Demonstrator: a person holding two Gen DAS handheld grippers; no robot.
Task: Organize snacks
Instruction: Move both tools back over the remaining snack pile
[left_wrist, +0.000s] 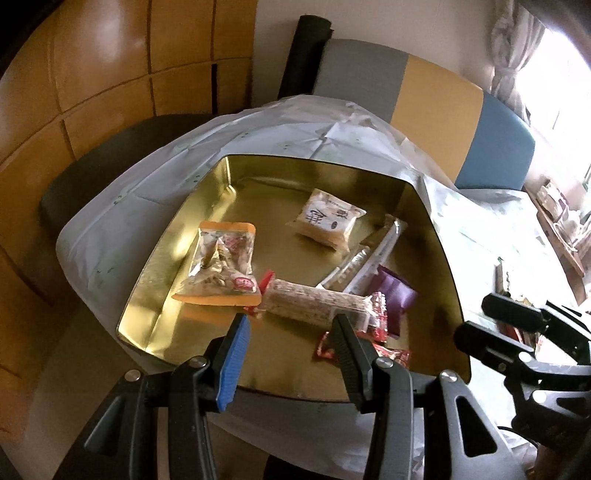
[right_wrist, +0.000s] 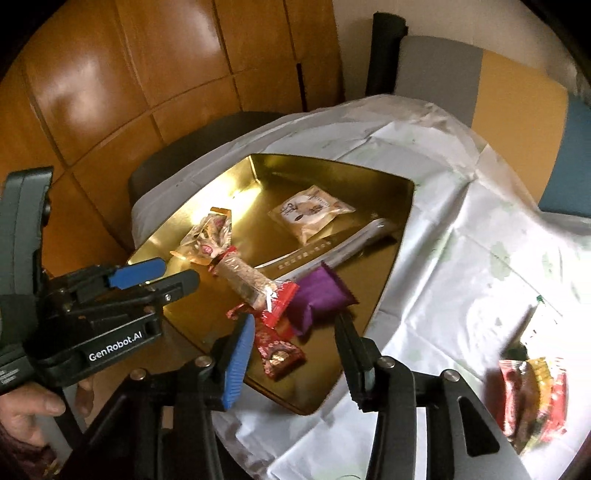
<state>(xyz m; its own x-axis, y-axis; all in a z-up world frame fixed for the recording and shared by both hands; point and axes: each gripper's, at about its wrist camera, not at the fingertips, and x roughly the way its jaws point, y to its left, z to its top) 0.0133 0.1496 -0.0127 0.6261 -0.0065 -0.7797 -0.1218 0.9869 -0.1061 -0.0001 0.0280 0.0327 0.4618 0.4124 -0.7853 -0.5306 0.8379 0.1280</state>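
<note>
While both pairs of tongs hover over the near edge of the gold tin (left_wrist: 332, 173), neither pinches anything. The left tongs (left_wrist: 291, 325) are spread, with the long oat bar (left_wrist: 314, 301) just beyond their tips, its long axis lying crosswise to them. The right tongs (right_wrist: 295, 328) are spread too, above the red wrapper (right_wrist: 279, 356) and purple packet (right_wrist: 319, 297). More snacks (right_wrist: 532, 391), blurred, seem to wait near the tablecloth's right edge, nearer the right hand.

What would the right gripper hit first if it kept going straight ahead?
Probably the purple packet in the gold tray: it lies just ahead between the open right gripper fingers. Depth is uncertain.
</note>
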